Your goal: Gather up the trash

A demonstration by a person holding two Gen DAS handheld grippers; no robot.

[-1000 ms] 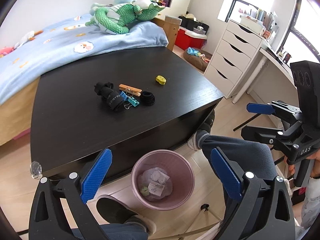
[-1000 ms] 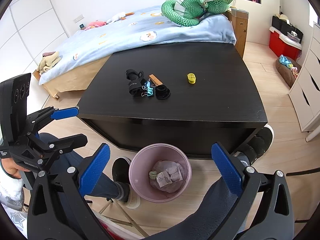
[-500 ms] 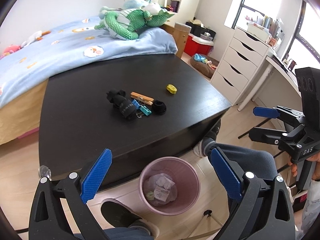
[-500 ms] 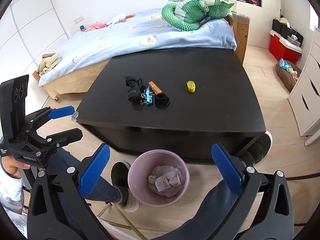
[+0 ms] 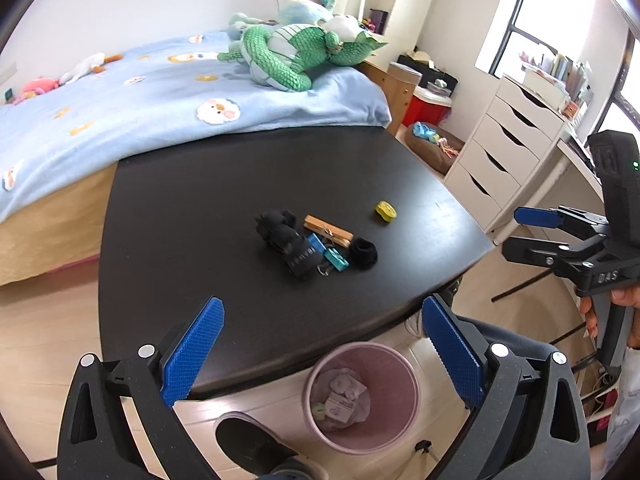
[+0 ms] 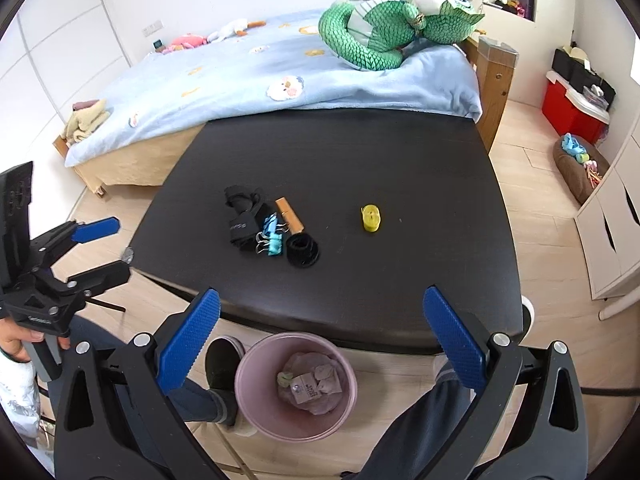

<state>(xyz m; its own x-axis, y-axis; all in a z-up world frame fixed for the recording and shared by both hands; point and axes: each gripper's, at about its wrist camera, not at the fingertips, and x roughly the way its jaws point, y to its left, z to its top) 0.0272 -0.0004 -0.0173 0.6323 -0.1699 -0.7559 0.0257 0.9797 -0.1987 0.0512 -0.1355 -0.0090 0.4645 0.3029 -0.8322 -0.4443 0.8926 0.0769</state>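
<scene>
A pink bin (image 5: 362, 396) (image 6: 296, 384) with crumpled paper and wrappers stands on the floor at the near edge of a black table (image 5: 224, 208) (image 6: 420, 168). On the table lie a black pouch (image 5: 290, 246) (image 6: 244, 218), blue binder clips (image 5: 330, 254) (image 6: 272, 236), a wooden clip (image 5: 328, 230) (image 6: 290, 214), a black hair tie (image 5: 363, 253) (image 6: 302, 250) and a small yellow item (image 5: 386, 210) (image 6: 371, 218). My left gripper (image 5: 320, 352) and right gripper (image 6: 320, 336) are both open and empty, above the bin near the table edge.
A bed with a blue blanket (image 5: 160, 100) and a green plush dragon (image 6: 384, 36) lies behind the table. White drawers (image 5: 504, 148) stand to the right. The person's legs and shoes (image 6: 224, 364) are beside the bin.
Both grippers have risen and tilted up toward the table, so the table items sit nearer the middle of each view and the bin lower. Both stay open and empty.
</scene>
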